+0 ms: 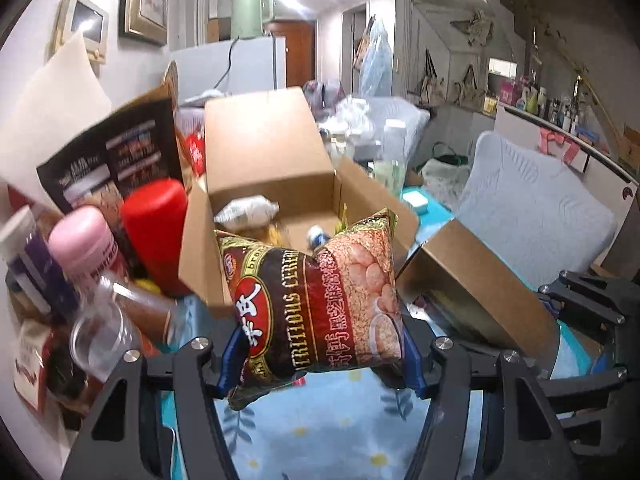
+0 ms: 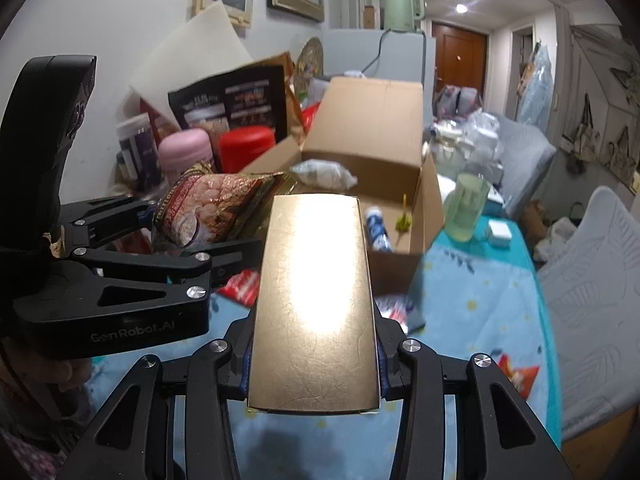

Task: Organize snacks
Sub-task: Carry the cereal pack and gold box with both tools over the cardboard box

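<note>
My left gripper (image 1: 320, 354) is shut on a red and brown cereal bag (image 1: 316, 304), held above the blue cloth just in front of the open cardboard box (image 1: 272, 148). In the right wrist view the same bag (image 2: 208, 208) hangs in the left gripper (image 2: 176, 236) at the left. My right gripper (image 2: 314, 372) is shut on a shiny gold box (image 2: 316, 300), which also shows in the left wrist view as the gold box (image 1: 472, 280) at the right. The cardboard box (image 2: 372, 128) holds a white packet (image 2: 324, 174), a blue and white tube (image 2: 378, 228) and a small green item.
Red (image 1: 156, 232) and pink (image 1: 84, 240) lidded jars, a clear jar and a dark snack bag (image 1: 112, 160) crowd the left side. A green glass (image 2: 466, 210) stands right of the box. Loose red wrappers (image 2: 242, 288) lie on the blue cloth. A grey pillow (image 2: 592, 300) sits at the right.
</note>
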### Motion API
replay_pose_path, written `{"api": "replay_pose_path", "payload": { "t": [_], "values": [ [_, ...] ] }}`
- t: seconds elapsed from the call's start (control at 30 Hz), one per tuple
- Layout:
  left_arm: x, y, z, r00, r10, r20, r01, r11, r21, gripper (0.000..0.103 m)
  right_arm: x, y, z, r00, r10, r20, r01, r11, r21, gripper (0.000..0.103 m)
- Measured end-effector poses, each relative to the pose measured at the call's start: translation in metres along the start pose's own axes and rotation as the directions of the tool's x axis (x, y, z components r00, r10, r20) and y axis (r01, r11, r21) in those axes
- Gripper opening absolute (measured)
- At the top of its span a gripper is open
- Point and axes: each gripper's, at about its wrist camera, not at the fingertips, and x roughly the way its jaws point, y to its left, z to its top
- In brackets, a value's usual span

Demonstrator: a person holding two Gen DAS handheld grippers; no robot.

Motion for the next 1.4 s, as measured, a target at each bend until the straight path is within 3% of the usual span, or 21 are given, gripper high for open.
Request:
{"api": "replay_pose_path", "payload": {
  "t": [0.37,0.87,1.13,1.4],
  "values": [
    [0.008,0.018,0.051,0.995,0.02,0.096,-0.02,1.0,-0.006,0.062,0.007,-0.009,0.046,0.997,0.012,0.08,-0.011,1.0,-0.012,0.043],
    [0.06,0.053,0.12,0.985,0.051,0.165,-0.041,0.997,-0.065,0.062,0.052,-0.047,0.121,0.988,-0.001,0.151,0.001,1.0,-0.003,0.043],
    [0.106,0.081,0.139,0.984,0.104,0.143,-0.086,0.988,-0.129,0.062,0.093,-0.065,0.151,0.988,0.026,0.151,-0.027,1.0,0.005,0.043],
    [0.156,0.097,0.136,0.985,0.162,0.057,-0.154,0.98,-0.13,0.062,0.143,-0.082,0.159,0.993,0.048,0.104,-0.053,0.998,0.042,0.043]
  ]
}}
